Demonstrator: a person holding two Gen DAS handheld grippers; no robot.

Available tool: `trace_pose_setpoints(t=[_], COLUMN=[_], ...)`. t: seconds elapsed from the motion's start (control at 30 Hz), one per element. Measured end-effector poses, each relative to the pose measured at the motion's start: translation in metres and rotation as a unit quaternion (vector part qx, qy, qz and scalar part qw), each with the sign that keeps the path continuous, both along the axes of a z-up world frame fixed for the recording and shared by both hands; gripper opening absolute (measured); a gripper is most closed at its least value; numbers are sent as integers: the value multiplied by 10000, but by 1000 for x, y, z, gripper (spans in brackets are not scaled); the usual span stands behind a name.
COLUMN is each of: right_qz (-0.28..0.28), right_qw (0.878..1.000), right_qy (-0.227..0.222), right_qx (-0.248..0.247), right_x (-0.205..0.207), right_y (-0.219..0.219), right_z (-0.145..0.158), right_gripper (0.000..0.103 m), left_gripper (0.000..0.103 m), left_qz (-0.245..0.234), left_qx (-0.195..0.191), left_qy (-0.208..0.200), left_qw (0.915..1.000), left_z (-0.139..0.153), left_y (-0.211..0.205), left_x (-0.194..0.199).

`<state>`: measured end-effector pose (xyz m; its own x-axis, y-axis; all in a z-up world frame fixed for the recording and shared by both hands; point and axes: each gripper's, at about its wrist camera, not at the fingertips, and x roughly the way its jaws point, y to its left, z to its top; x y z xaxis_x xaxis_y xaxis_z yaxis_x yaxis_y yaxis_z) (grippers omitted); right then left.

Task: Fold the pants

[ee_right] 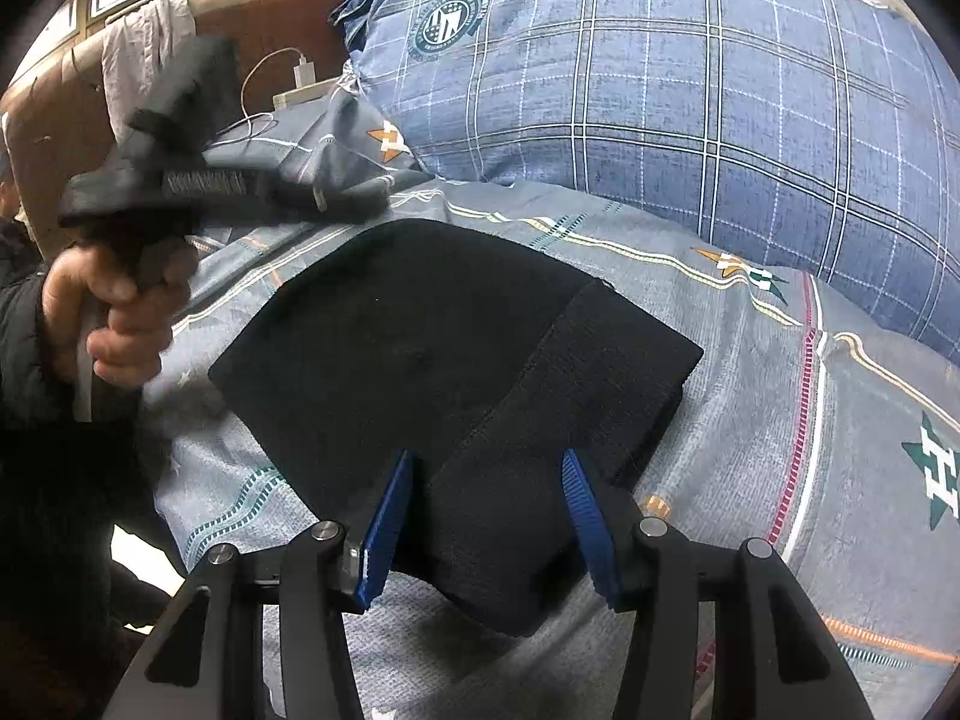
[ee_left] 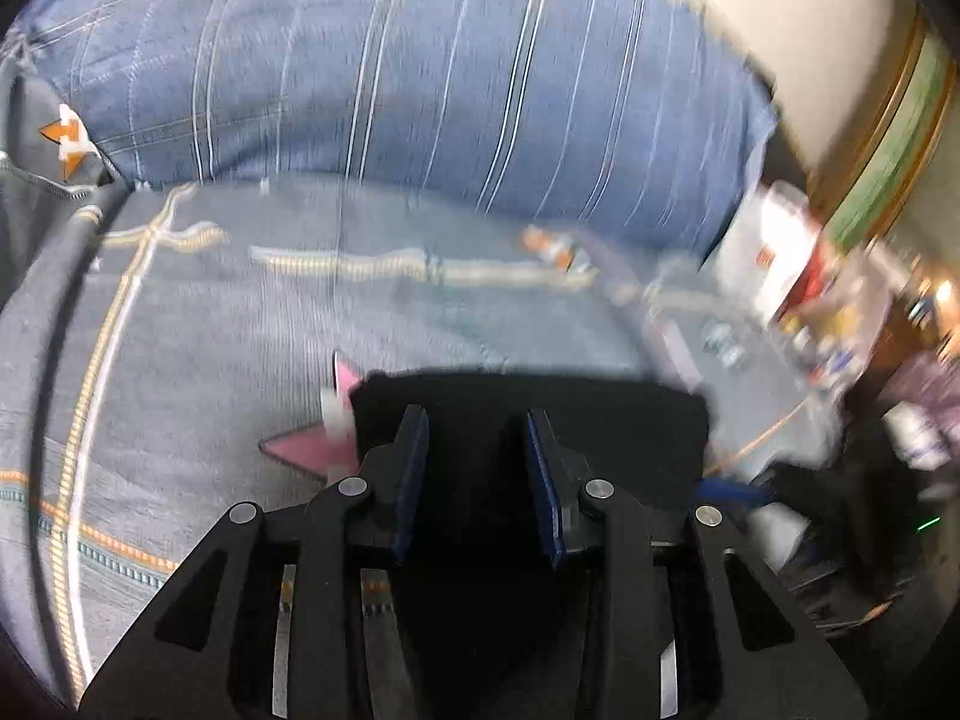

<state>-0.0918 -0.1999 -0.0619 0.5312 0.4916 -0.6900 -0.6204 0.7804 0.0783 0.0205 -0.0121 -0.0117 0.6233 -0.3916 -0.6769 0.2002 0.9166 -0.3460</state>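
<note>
The black knit pants [ee_right: 456,372], a soft, matte bundle already folded into a compact wedge, lie in the centre of the right wrist view on the grey-blue patterned bedsheet [ee_right: 780,420], with the ribbed band running down toward the lower middle of the frame. The cloth looks light and limp, so by my judgement it will sag and unfold if lifted by a single layer; the thick stacked edge at the right corner of the bundle, or the ribbed band, seems the surest place to pinch all layers together. The right gripper [ee_right: 489,516] stands with its blue-padded jaws apart, straddling the band's near end without clamping it. The left gripper [ee_left: 477,468] also has its jaws apart, poised over the dark cloth in the lower middle of its blurred view; in the right wrist view it appears at the upper left, held in the person's left hand [ee_right: 120,312] above the bed. A blue plaid pillow [ee_right: 690,90] fills the upper right, just behind the pants.
</note>
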Motion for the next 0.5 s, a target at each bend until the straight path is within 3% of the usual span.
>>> trace_pose_setpoints(t=[0.07,0.17,0.27,0.37,0.43,0.5], right_qz=[-23,-18,-363,-721,-662,-669], right_qw=[10000,9998,9967,9938,9946,9972], right_qy=[50,28,-446,-741,-744,-325], right_qx=[78,193,582,410,303,1], right_x=[1,-2,0,15,27,46], right_y=[-2,-7,-21,-16,-5,4], right_z=[2,13,32,37,35,16], right_gripper=[50,49,49,49,49,50], left_gripper=[31,31,31,31,31,31], left_qz=[-32,-22,-6,31,39,20], left_qx=[325,71,13,91,58,32], left_qy=[-48,83,78,13,5,-16], left_qw=[9995,9999,10000,10000,10000,10000], left_z=[-3,-4,-4,-3,-3,-2], left_y=[-11,-3,-2,-5,-4,-3], left_x=[3,6,4,2,1,-1])
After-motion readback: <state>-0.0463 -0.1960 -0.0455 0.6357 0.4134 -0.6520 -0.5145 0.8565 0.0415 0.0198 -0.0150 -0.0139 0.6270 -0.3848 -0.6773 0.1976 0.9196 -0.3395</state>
